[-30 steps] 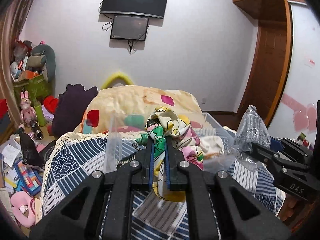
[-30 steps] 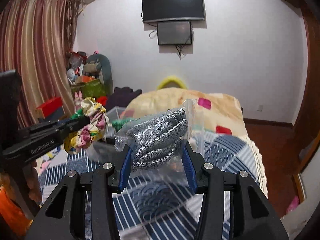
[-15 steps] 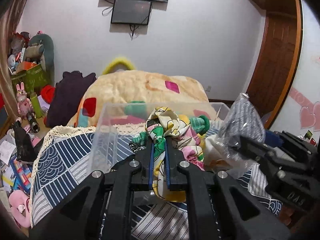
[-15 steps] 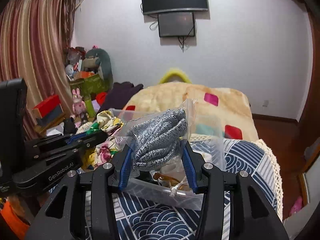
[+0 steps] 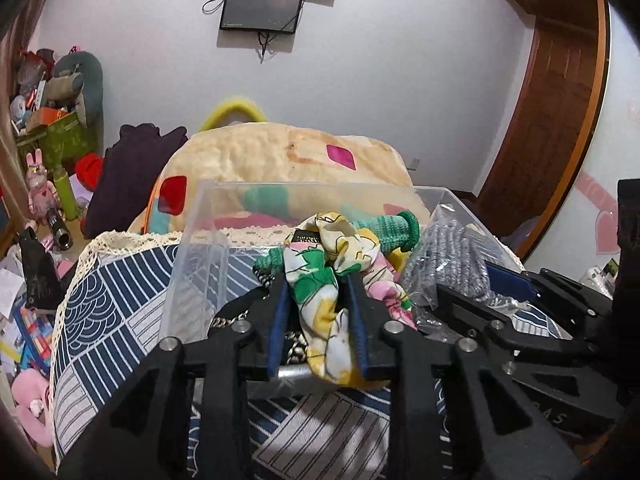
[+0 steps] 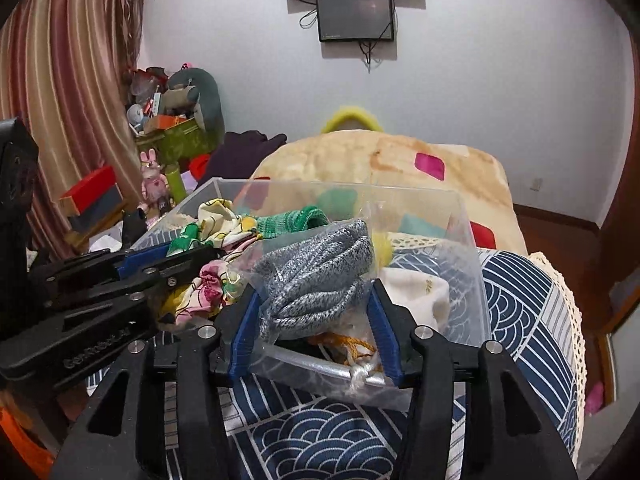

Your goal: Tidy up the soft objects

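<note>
My left gripper (image 5: 316, 280) holds a floral cloth (image 5: 326, 280), white with green, yellow and pink, over the near rim of a clear plastic bin (image 5: 200, 248); its jaws have spread a little but the cloth still sits between them. My right gripper (image 6: 316, 292) is shut on a clear bag of grey knit fabric (image 6: 316, 276) just inside the same bin (image 6: 464, 240). The grey bag (image 5: 452, 264) and right gripper show at the right of the left wrist view. A green knit piece (image 5: 396, 228) and other soft items lie in the bin.
The bin rests on a bed with a blue and white patterned cover (image 6: 520, 304). A cream blanket (image 5: 288, 156) with coloured patches lies behind it. Toys and boxes (image 6: 168, 132) crowd the left side by a curtain. A wooden door (image 5: 548, 112) stands at the right.
Both grippers moved forward and down with their loads, which are now over and inside the clear bin. The left gripper's jaws have spread slightly around the floral cloth.
</note>
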`<state>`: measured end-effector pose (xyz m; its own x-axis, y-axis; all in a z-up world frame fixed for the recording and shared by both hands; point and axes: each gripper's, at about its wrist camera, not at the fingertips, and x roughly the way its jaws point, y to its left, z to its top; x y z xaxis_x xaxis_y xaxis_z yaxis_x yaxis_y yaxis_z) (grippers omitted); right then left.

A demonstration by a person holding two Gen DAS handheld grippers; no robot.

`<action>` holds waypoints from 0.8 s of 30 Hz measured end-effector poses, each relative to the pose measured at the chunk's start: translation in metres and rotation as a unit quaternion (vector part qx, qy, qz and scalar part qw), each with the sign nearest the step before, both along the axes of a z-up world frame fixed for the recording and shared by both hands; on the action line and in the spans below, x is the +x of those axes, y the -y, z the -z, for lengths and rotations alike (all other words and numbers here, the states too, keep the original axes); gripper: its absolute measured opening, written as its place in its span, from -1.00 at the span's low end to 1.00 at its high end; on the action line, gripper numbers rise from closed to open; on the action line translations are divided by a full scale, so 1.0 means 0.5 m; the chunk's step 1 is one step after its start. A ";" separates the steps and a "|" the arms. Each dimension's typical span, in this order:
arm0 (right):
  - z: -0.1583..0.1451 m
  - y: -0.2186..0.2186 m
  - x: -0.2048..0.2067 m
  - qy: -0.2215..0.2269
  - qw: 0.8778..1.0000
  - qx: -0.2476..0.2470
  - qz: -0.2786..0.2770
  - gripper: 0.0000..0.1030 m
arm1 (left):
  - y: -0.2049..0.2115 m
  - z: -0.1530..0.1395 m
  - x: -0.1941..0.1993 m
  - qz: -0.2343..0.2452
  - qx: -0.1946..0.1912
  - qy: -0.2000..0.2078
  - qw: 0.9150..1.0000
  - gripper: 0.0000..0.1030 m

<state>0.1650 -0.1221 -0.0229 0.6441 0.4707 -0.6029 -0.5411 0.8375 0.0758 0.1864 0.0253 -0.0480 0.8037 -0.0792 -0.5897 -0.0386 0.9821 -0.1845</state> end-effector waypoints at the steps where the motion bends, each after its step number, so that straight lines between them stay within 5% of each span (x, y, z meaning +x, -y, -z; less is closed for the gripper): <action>1: -0.001 0.001 -0.001 0.001 1.000 -0.002 0.001 0.08 | -0.002 0.000 -0.003 0.000 -0.003 0.000 1.000 -0.34; 9: -0.022 0.028 -0.027 0.016 1.000 0.004 0.008 0.25 | -0.022 -0.018 -0.052 -0.002 -0.027 0.018 0.999 0.08; 24: -0.131 0.077 -0.140 0.119 0.992 0.047 0.008 0.48 | -0.013 -0.129 -0.213 0.017 0.014 0.115 0.993 0.33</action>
